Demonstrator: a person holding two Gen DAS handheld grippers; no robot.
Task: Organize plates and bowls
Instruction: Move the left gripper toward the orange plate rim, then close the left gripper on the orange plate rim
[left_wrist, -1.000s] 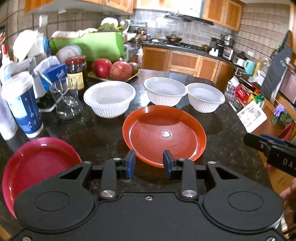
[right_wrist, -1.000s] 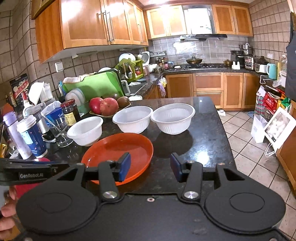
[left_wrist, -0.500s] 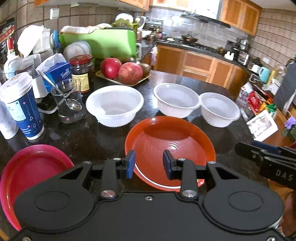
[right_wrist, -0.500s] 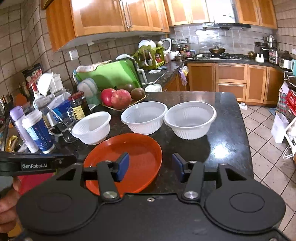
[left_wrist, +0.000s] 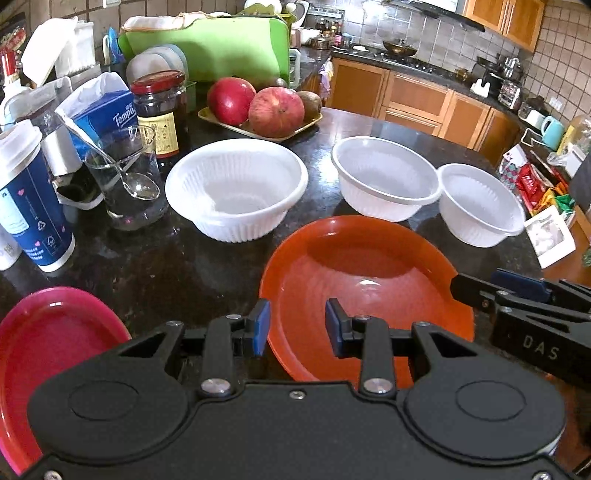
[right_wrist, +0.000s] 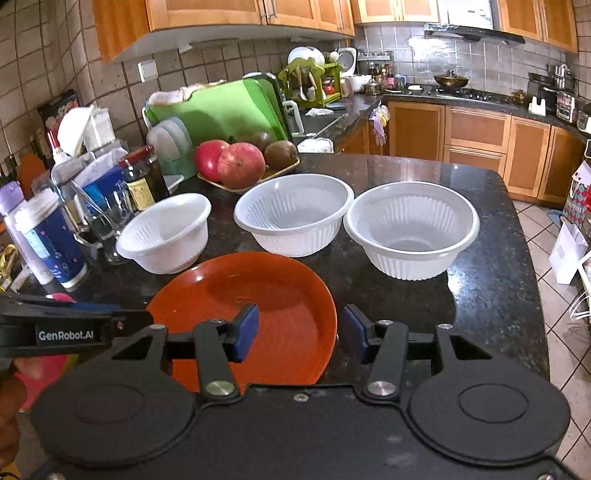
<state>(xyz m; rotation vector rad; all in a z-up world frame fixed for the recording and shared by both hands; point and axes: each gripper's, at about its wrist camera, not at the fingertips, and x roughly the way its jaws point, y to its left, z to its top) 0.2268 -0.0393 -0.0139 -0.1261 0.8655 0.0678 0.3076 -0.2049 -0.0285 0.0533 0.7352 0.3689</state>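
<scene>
Altogether three white bowls (left_wrist: 236, 195), two plates (left_wrist: 362, 280).

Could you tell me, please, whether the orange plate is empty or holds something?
Empty: the orange plate lies flat on the counter, its glossy inside bare in both views.

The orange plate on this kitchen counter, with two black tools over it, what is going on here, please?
A person holds a two-finger tool in each hand above a dark stone counter. Both the left tool and the right tool hover open over the near side of the orange plate, gripping nothing. Three white bowls stand separately behind the plate, and a red plate lies to its left. Nothing is stacked yet.
</scene>
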